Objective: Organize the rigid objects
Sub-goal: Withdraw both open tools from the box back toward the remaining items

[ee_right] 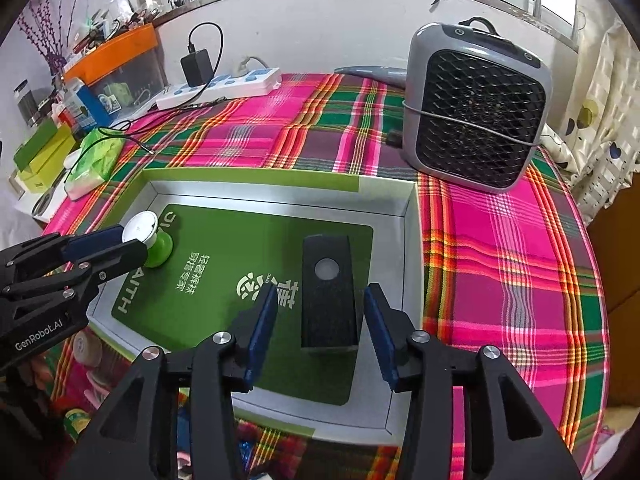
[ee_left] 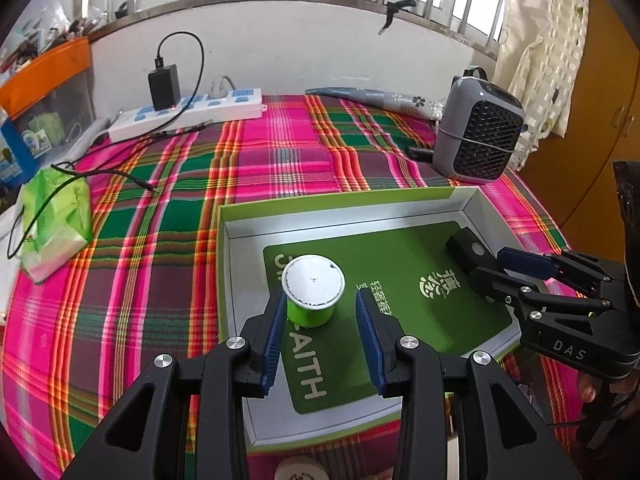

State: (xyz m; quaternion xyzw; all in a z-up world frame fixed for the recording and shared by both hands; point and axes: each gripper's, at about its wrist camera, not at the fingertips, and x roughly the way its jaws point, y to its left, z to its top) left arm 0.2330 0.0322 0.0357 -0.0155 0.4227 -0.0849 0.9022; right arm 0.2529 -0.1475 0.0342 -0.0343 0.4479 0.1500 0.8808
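A shallow green box (ee_left: pixel 340 204) (ee_right: pixel 280 184) with silver inner walls lies on the plaid cloth, with a green printed card on its floor. A small green cup (ee_left: pixel 313 280) (ee_right: pixel 158 246) with a white foil lid stands on the card. My left gripper (ee_left: pixel 322 300) (ee_right: pixel 130 240) straddles it, open; the left pad is at the cup's side and the right pad stands clear. A black block (ee_right: pixel 328 292) (ee_left: pixel 464 246) with a round white spot lies flat on the card. My right gripper (ee_right: pixel 320 292) (ee_left: pixel 490 266) is open around it, with a gap on each side.
A grey fan heater (ee_right: pixel 476 108) (ee_left: pixel 480 136) stands beyond the box at the right. At the back lies a white power strip (ee_left: pixel 192 114) with a black charger. A green tissue pack (ee_left: pixel 56 216) and a loose cable are at the left, and clutter lines the left edge.
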